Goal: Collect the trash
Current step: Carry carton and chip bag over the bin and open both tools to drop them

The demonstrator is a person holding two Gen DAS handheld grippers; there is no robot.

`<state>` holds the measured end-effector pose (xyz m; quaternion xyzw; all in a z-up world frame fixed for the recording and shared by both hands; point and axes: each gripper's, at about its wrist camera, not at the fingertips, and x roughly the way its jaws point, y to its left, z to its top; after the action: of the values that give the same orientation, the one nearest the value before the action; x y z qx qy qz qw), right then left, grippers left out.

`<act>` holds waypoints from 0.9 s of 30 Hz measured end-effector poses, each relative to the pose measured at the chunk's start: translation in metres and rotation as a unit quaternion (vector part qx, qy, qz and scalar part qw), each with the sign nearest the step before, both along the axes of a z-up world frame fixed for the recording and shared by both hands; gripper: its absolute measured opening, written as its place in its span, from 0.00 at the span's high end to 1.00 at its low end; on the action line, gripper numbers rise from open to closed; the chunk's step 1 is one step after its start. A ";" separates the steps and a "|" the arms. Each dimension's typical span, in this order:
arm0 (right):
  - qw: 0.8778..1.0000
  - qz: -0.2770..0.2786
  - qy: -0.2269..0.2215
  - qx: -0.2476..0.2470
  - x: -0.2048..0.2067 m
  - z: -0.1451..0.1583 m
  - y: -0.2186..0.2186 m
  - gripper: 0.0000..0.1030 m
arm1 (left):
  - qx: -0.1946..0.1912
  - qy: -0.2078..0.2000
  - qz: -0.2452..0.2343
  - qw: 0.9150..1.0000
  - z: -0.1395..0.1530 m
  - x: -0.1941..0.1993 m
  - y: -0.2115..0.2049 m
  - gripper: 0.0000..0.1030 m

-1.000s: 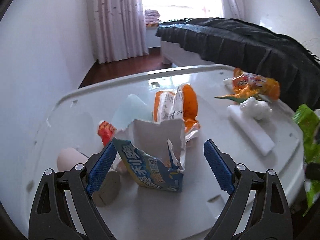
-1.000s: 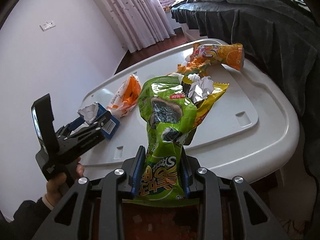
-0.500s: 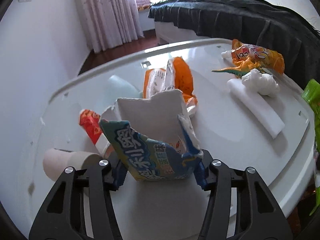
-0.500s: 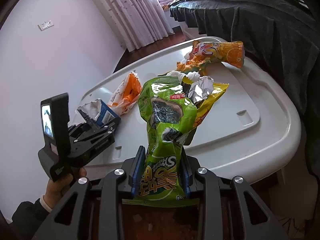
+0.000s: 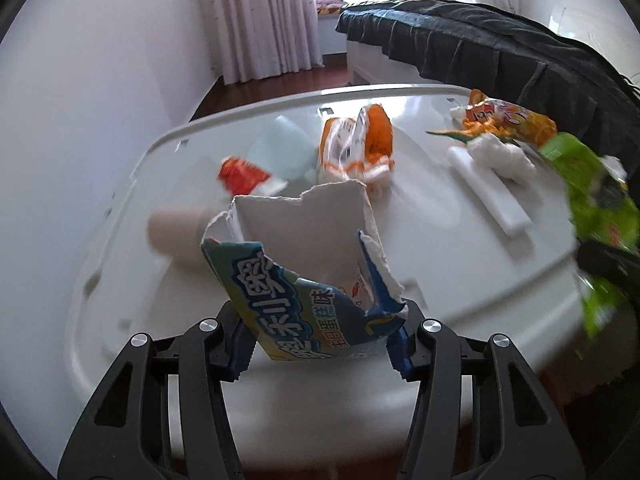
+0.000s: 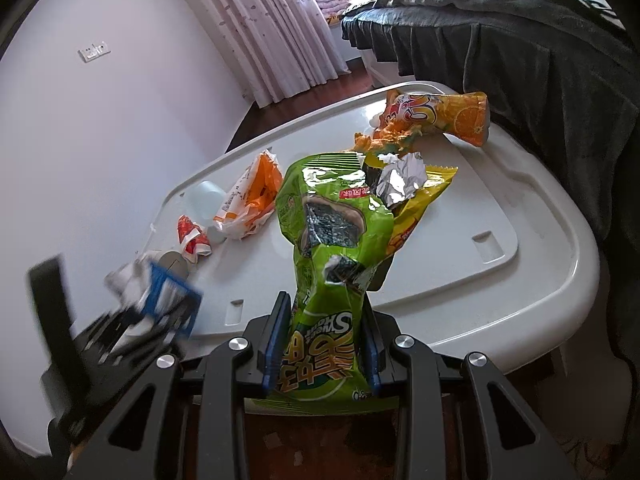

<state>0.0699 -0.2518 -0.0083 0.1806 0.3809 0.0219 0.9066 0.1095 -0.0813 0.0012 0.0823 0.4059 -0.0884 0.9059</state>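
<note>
My left gripper (image 5: 320,354) is shut on a torn blue-and-white carton (image 5: 304,280), which it holds upright above the near edge of the white plastic tabletop (image 5: 440,392). The right wrist view shows that carton (image 6: 160,292) blurred at lower left. My right gripper (image 6: 322,344) is shut on the lower end of a crumpled green snack bag (image 6: 328,240), which stands up above the table's front edge. A torn yellow and silver wrapper (image 6: 404,184) sticks out behind the bag. The green bag (image 5: 592,200) also shows at the right edge of the left wrist view.
More trash lies on the tabletop: an orange-and-white bag (image 5: 356,148), a red wrapper (image 5: 244,174), a cardboard tube (image 5: 180,232), a pale blue cup (image 5: 284,144), an orange drink pouch (image 6: 436,116), a tissue wad (image 5: 500,152) and a white foam strip (image 5: 488,196). A dark-covered bed (image 6: 540,40) stands behind.
The left gripper's jaws closed on the torn carton, then carried it off its spot toward the table's near edge. The right gripper and its green bag stayed put.
</note>
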 end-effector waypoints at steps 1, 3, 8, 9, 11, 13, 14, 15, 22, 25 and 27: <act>1.000 0.000 0.001 -0.002 0.000 0.000 0.000 0.69 | -0.002 0.003 0.002 1.000 0.002 -0.006 0.000 0.50; 1.000 0.002 0.004 -0.009 0.001 -0.002 0.002 0.69 | -0.003 0.008 0.006 1.000 0.007 -0.024 0.002 0.50; 0.999 0.008 0.008 -0.035 0.002 -0.006 0.010 0.69 | -0.001 0.013 0.017 1.000 0.014 -0.072 0.011 0.50; 0.999 0.013 0.007 -0.042 0.000 -0.007 0.013 0.69 | -0.002 0.015 0.019 1.000 0.014 -0.078 0.013 0.50; 0.999 0.023 0.003 -0.049 -0.003 -0.008 0.018 0.69 | -0.006 0.023 0.027 0.999 0.013 -0.094 0.021 0.50; 0.997 0.037 -0.005 -0.061 -0.012 -0.007 0.025 0.69 | -0.010 0.030 0.033 0.999 0.010 -0.108 0.027 0.50; 0.997 0.045 -0.009 -0.066 -0.017 -0.006 0.029 0.69 | -0.013 0.036 0.036 0.999 0.007 -0.117 0.031 0.50; 0.996 0.053 -0.012 -0.071 -0.023 -0.006 0.034 0.69 | -0.014 0.043 0.037 0.998 0.003 -0.123 0.033 0.50; 0.993 0.090 0.012 -0.081 -0.082 -0.028 0.070 0.69 | 0.008 0.114 0.040 0.993 -0.045 -0.153 0.042 0.50; 0.991 0.094 0.055 -0.075 -0.110 -0.051 0.082 0.68 | 0.002 0.167 0.053 0.985 -0.072 -0.152 0.053 0.50; 0.988 0.104 0.086 -0.080 -0.118 -0.064 0.091 0.68 | -0.009 0.206 0.069 0.976 -0.091 -0.145 0.061 0.50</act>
<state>-0.0479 -0.1608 -0.0720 0.0678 0.4748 0.0702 0.8747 -0.0359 -0.0206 -0.0893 0.0260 0.5878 -0.0439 0.8074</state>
